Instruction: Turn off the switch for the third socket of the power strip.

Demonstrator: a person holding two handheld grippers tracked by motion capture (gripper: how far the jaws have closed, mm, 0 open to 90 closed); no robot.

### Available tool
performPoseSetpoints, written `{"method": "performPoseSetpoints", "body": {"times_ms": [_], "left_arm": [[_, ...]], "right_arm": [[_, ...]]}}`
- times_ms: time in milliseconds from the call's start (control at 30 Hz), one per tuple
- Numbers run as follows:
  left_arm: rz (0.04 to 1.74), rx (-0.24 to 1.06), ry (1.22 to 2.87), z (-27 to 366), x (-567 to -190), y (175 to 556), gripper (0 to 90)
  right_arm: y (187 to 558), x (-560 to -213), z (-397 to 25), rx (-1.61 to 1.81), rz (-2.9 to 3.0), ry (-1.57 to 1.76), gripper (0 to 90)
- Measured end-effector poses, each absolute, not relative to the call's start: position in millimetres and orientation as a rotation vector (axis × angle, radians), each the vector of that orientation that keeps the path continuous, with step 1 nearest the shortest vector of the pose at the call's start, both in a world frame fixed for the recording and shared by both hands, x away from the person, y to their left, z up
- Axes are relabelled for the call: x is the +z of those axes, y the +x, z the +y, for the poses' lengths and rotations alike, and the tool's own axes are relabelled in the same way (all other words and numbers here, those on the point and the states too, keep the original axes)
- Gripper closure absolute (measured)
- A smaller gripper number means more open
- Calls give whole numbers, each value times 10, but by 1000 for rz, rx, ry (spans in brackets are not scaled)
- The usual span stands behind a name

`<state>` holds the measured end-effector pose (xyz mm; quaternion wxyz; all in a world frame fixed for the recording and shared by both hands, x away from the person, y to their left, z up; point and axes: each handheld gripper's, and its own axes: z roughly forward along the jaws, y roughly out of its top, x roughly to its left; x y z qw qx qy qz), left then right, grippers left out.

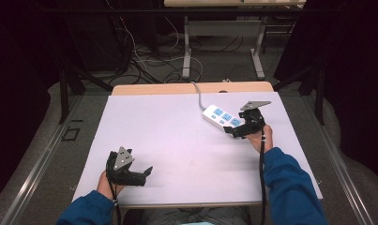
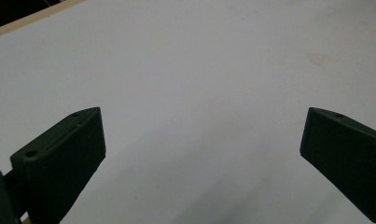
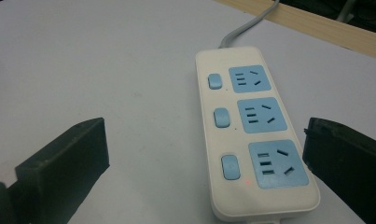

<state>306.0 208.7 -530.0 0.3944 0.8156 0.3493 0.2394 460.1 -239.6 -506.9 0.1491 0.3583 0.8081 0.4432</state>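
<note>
A table (image 1: 130,140) with a white top and a pale wood edge at its far side stands in a dim room. Beyond it the grey floor (image 1: 224,65) carries a tangle of dark and white cables (image 1: 149,61). Farther back stand the grey metal legs (image 1: 186,51) of a second wooden table (image 1: 233,3). Dark curtains (image 1: 18,70) close both sides

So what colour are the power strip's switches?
Light blue switches on a white power strip; right gripper view shows them best.

You see a white power strip (image 3: 251,140) with three light-blue sockets and light-blue switches, a grey cord (image 3: 251,21), a small red light, a pale lavender table cover (image 1: 177,136), black grippers, blue sleeves (image 1: 290,183).
</note>
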Motion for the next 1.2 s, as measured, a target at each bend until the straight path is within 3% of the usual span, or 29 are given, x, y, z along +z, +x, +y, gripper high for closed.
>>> {"method": "performPoseSetpoints", "body": {"times_ms": [467,567,767,967,1200], "left_arm": [[884,596,2069,2078,-5301,3075,1],[883,596,2069,2079,-5299,3075,1],[884,597,2067,2085,-5299,3075,1],[886,597,2074,2092,-5292,3068,1],[885,597,2076,2093,-5292,3069,1]], "right_arm": [[4736,-5114,-2383,1306,2296,1069,18],[4747,-5133,-2388,1309,2288,1078,112],[4747,-5141,-2404,1296,2273,1108,406],[4748,-5156,-2407,1282,2275,1130,635],[4746,-5156,-2427,1265,2263,1135,805]]}}
